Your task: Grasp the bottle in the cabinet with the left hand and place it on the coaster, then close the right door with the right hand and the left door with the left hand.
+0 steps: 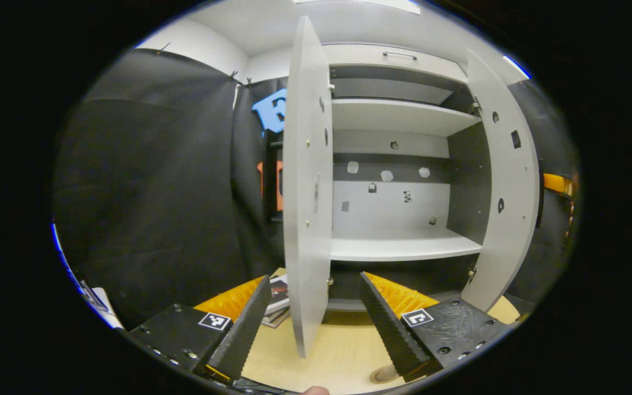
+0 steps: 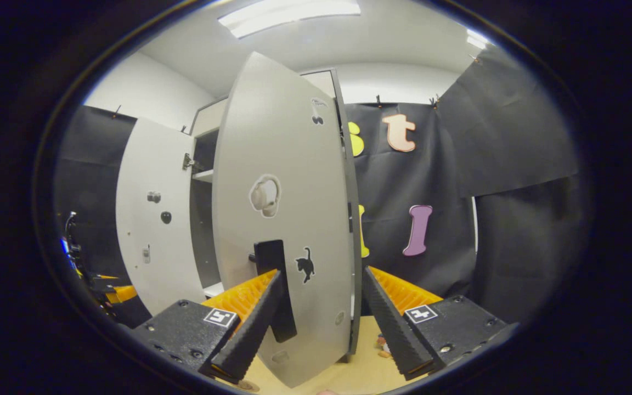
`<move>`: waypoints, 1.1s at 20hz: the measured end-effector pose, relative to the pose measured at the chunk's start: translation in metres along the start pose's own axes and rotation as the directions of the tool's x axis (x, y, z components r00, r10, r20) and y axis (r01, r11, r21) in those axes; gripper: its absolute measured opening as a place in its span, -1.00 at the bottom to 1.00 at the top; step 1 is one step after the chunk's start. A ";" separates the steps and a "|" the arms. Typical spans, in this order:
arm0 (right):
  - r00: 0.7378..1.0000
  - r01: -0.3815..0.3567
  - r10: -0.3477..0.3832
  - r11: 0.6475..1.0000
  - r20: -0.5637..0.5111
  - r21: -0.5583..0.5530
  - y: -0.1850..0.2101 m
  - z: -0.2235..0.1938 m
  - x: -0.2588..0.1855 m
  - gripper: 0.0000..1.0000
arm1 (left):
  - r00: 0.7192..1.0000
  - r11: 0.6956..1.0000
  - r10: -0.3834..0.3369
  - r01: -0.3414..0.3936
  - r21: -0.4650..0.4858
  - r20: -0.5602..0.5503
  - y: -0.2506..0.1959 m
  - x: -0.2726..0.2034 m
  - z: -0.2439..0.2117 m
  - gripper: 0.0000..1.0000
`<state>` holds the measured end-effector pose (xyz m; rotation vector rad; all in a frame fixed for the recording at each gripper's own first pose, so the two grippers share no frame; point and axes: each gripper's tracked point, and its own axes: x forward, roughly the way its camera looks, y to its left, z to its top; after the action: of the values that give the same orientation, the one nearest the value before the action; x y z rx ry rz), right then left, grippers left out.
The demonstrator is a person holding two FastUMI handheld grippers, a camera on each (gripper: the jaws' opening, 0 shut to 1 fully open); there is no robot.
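Cabinet with both doors open, left gripper spread astride left door edge; right gripper spread, right door between fingers, untouched.

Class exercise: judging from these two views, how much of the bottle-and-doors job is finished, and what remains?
Likely done: the cabinet shelves hold no bottle, though bottle and coaster can't be seen. In hand: the right tool, open, straddles the right door, apparently to swing it shut. Left: the left door stands wide open between the open left tool.
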<state>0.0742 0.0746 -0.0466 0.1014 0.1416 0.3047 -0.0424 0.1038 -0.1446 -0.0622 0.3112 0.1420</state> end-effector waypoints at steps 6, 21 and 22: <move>0.996 -0.086 0.086 0.996 -0.015 0.035 0.034 -0.009 0.023 0.83 | 0.998 0.993 0.053 -0.057 -0.102 -0.044 0.040 0.004 -0.005 0.92; 0.989 -0.126 0.127 0.992 -0.080 0.017 0.073 -0.037 0.046 0.94 | 0.996 0.987 0.076 -0.081 -0.142 -0.042 0.088 0.040 0.033 0.92; 0.990 -0.111 0.113 0.993 -0.083 0.025 0.068 -0.038 0.043 0.94 | 0.997 0.987 0.075 -0.079 -0.142 -0.032 0.089 0.042 0.039 0.92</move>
<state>0.0889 0.1556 -0.0813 0.1165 0.2231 0.4202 -0.0040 0.2001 -0.1245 -0.1944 0.3301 0.2398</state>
